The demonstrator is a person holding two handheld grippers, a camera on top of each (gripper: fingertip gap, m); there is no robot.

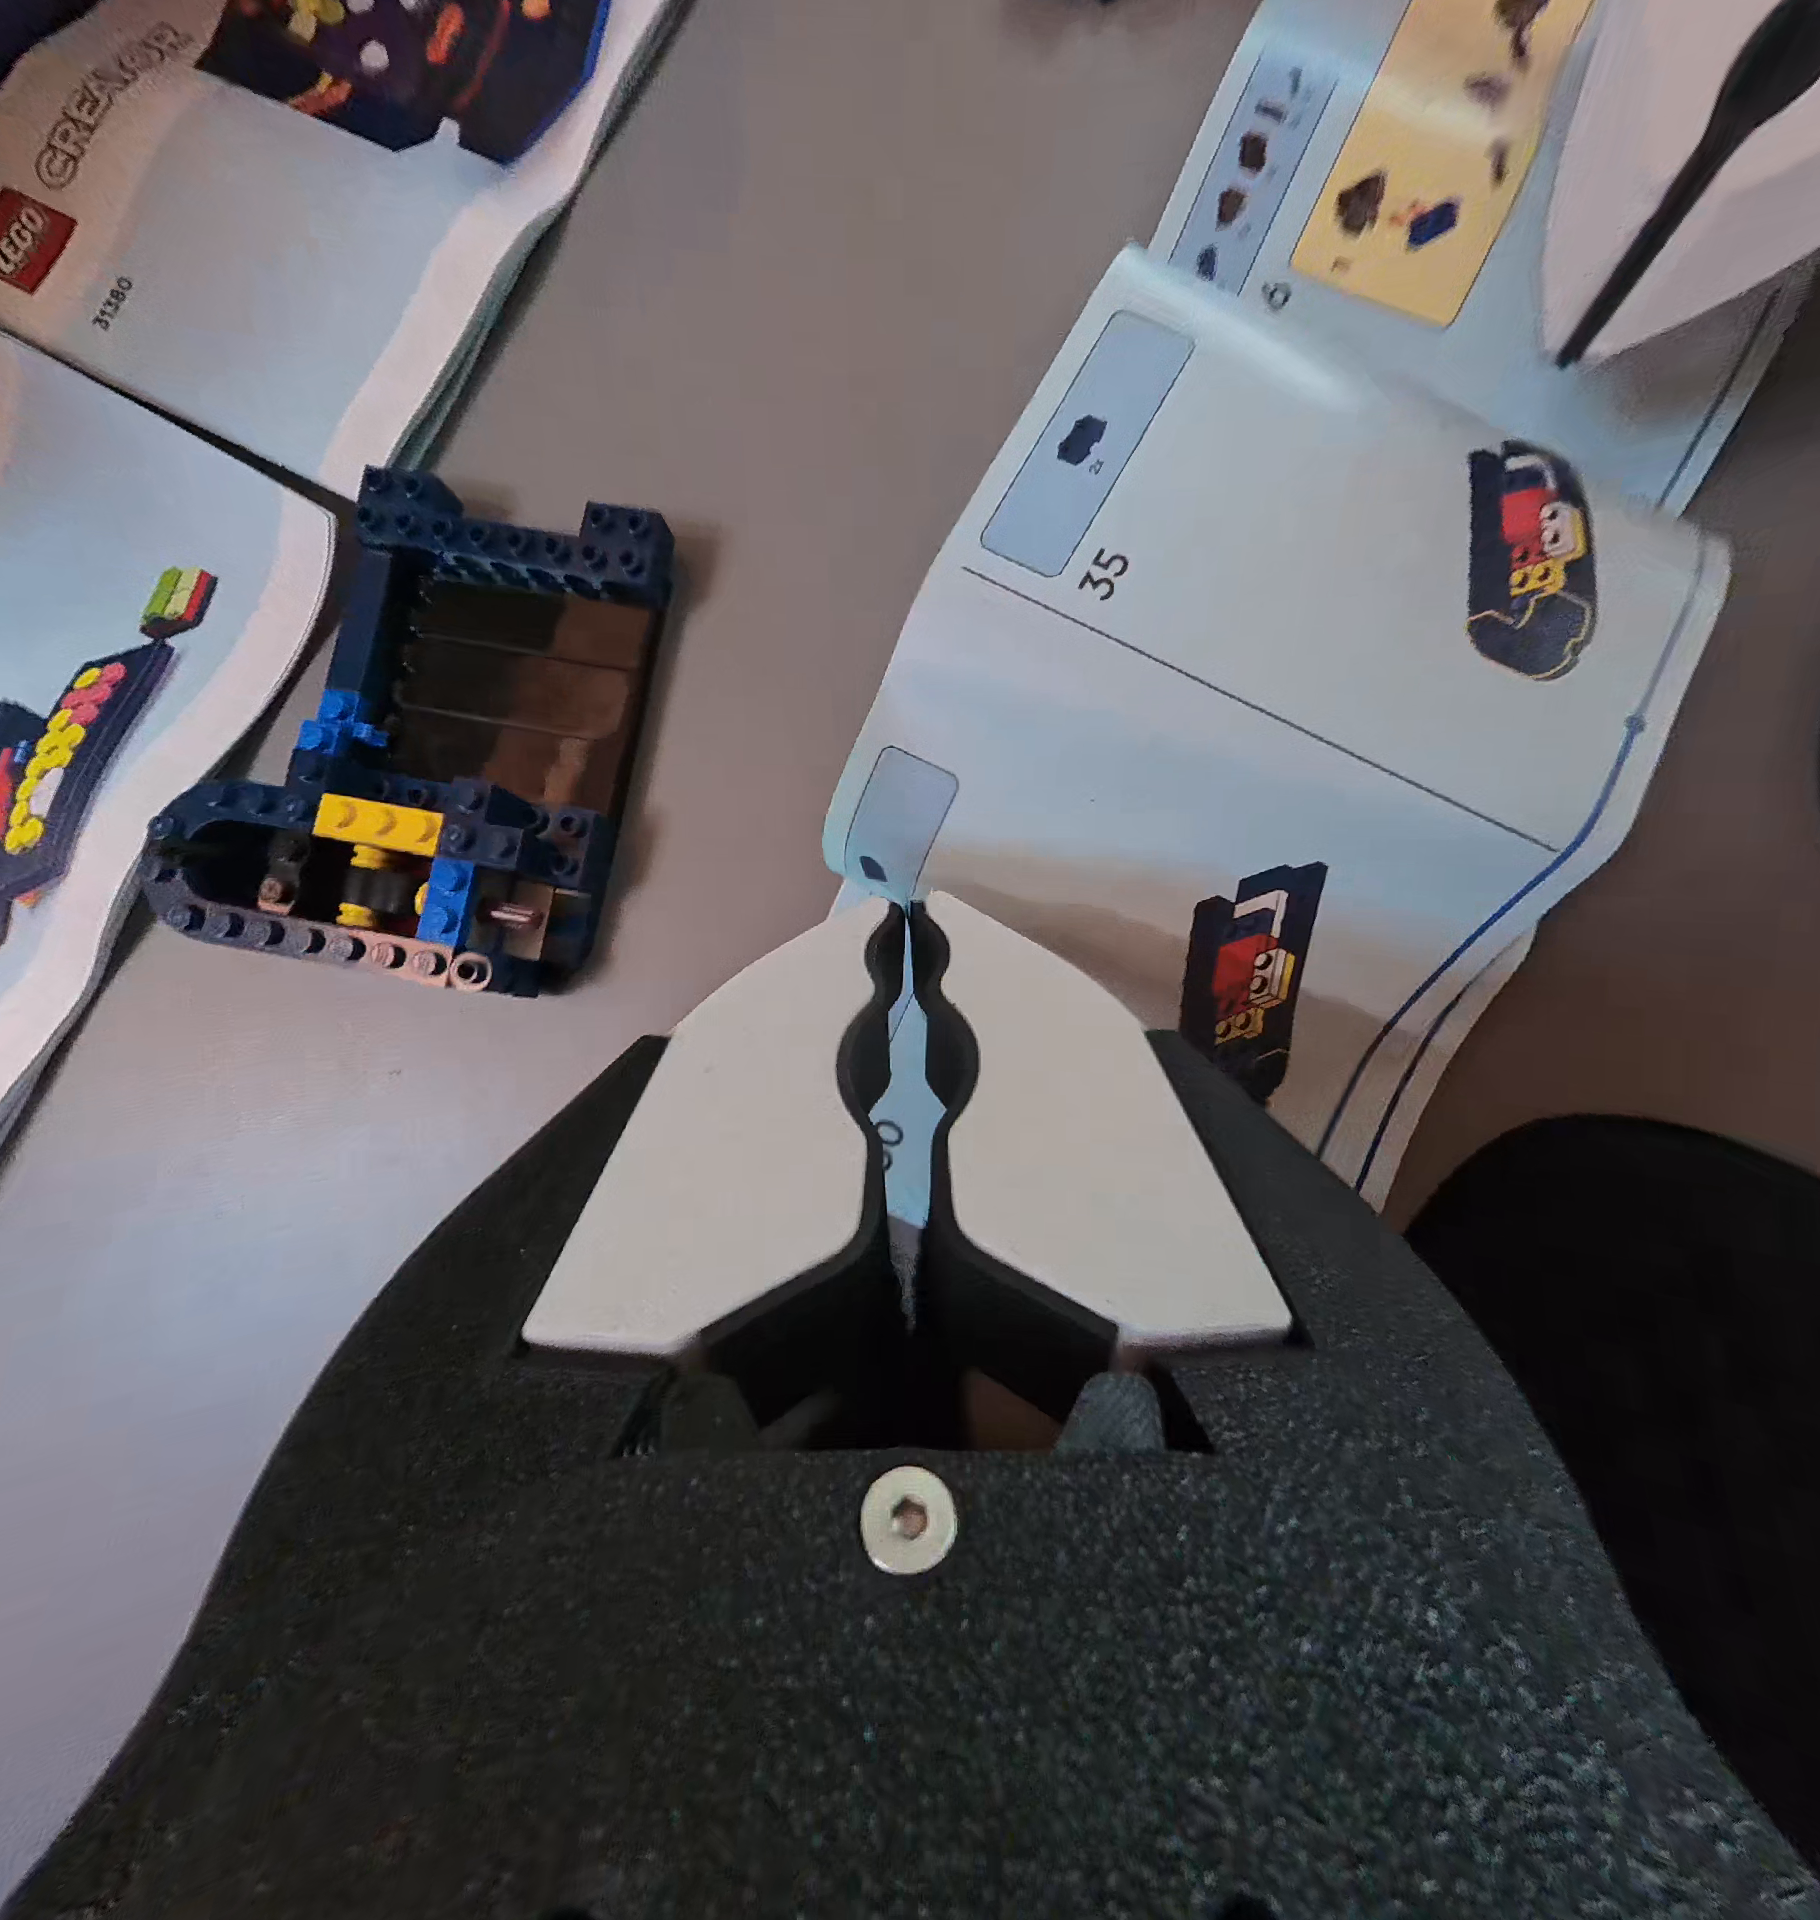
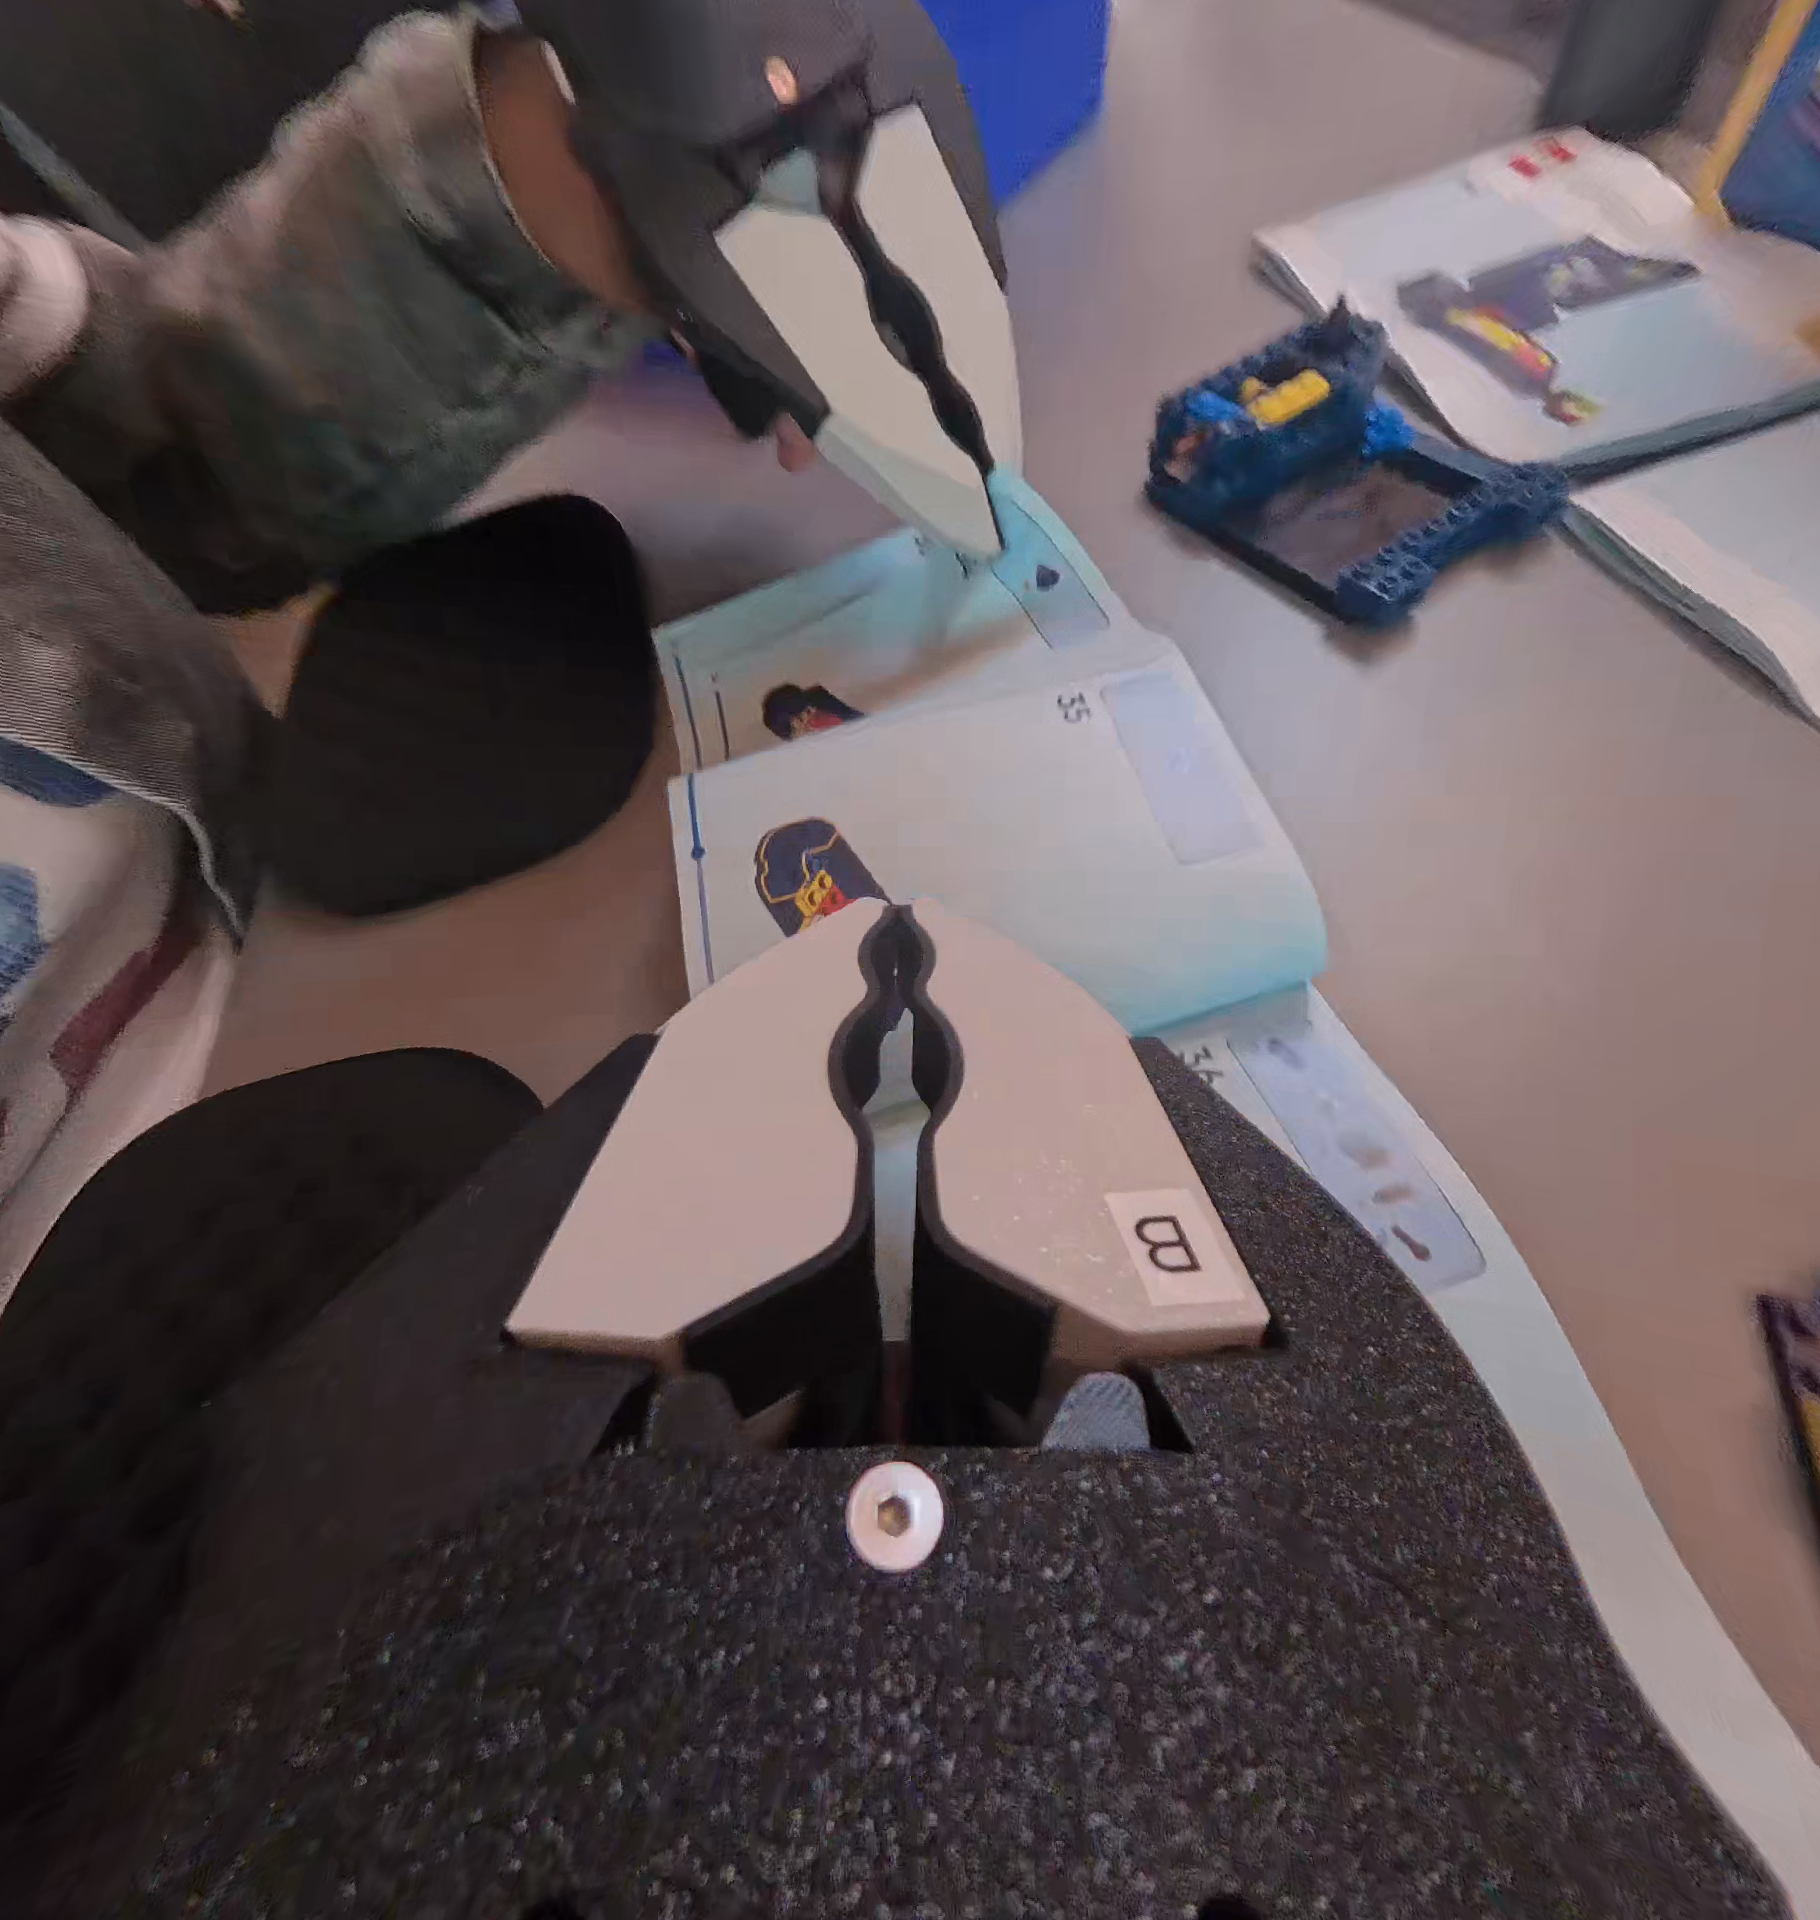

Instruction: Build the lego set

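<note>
Booklet page (image 1: 1249,644) corner is pinched in left gripper (image 1: 906,914); right gripper (image 2: 898,914) closed above it.

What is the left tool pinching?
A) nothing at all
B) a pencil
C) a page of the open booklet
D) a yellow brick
C: the left tool is shut on the corner of a page of the open booklet, which curls up between its fingertips; the right wrist view shows the same pinch, and the brick model lies apart on the table.

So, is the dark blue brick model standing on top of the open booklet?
No, the brick model sits on the bare grey table, apart from the open booklet.
</note>
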